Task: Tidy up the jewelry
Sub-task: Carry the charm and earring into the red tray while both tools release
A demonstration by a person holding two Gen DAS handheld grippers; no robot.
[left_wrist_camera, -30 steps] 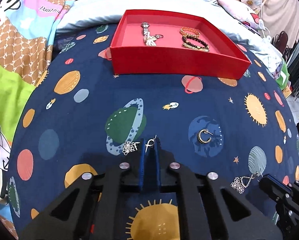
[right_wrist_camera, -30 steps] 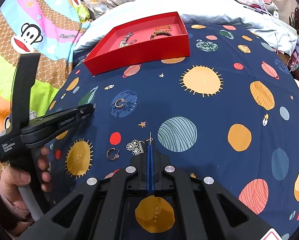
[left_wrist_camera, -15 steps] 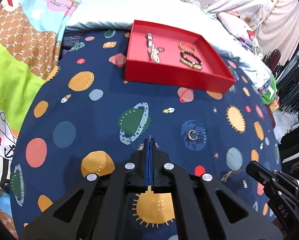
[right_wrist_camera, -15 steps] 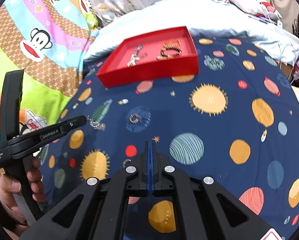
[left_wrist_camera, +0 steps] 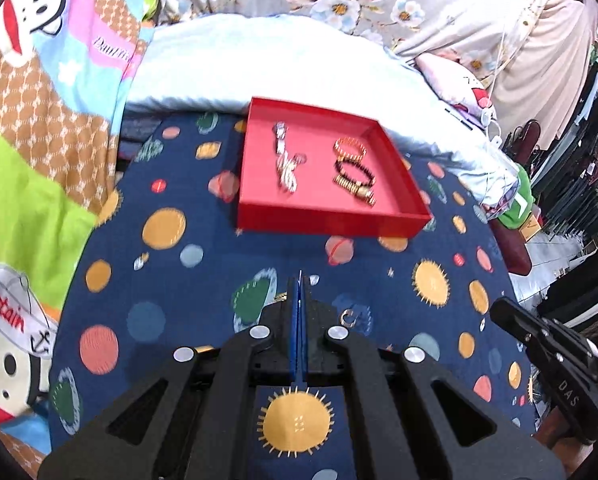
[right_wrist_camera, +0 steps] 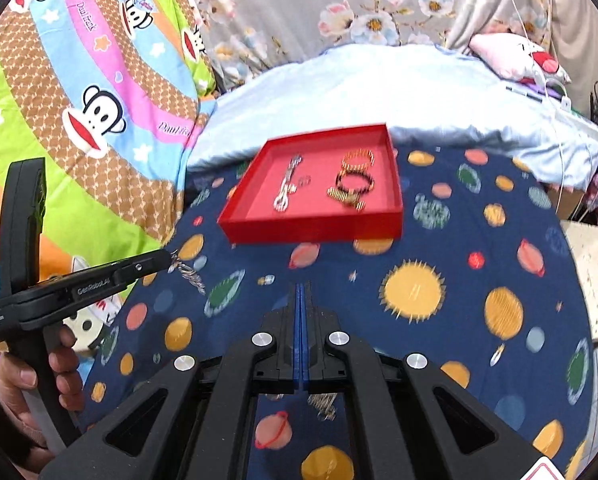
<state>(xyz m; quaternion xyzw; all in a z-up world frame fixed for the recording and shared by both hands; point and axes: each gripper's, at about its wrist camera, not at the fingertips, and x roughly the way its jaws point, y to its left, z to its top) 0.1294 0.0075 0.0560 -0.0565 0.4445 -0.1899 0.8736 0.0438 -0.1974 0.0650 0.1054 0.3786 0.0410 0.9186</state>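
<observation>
Red tray (left_wrist_camera: 331, 222) holding bracelets (left_wrist_camera: 351, 168), silver earring (right_wrist_camera: 187, 272) dangling clamped

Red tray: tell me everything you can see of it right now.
The red tray is a shallow, square, open box with low walls, cardboard by the look of it. It lies flat on the planet-print cloth, its far edge against a pale blue quilt. Inside lie a silver chain on the left and three bracelets on the right. Neither gripper touches it.
</observation>
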